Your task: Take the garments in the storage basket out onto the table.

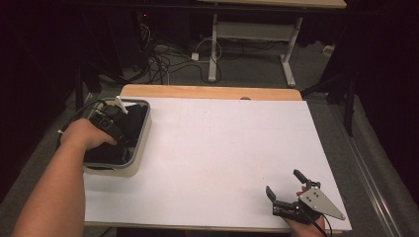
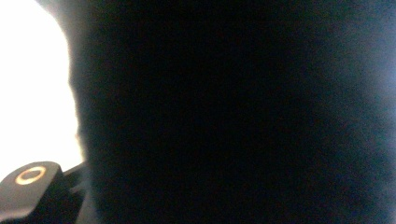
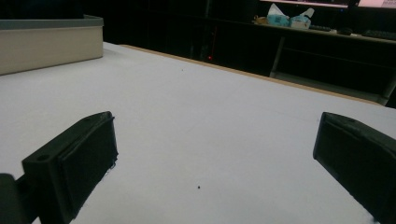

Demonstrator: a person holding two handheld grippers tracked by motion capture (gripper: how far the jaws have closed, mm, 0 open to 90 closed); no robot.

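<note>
Left gripper [image 1: 118, 129] in grey bin [image 1: 143, 140] amid dark cloth [image 1: 132, 123], grip unclear; right gripper [image 1: 284, 183] wide, empty.

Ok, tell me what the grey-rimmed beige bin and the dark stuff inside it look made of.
Grey-rimmed beige bin: probably moulded plastic, matte, with smooth rounded corners. Dark stuff inside: likely black fabric, soft-looking folds without shine, though too dark to be sure.

My bin [image 1: 141, 148] at the left of the high view looks like smooth plastic, holding soft, dark cloth [image 1: 132, 123]. The table [image 1: 222, 148] is matt white with a wood edge. My right gripper [image 1: 286, 190] has dull black jaws and a grey metal-looking plate.
</note>
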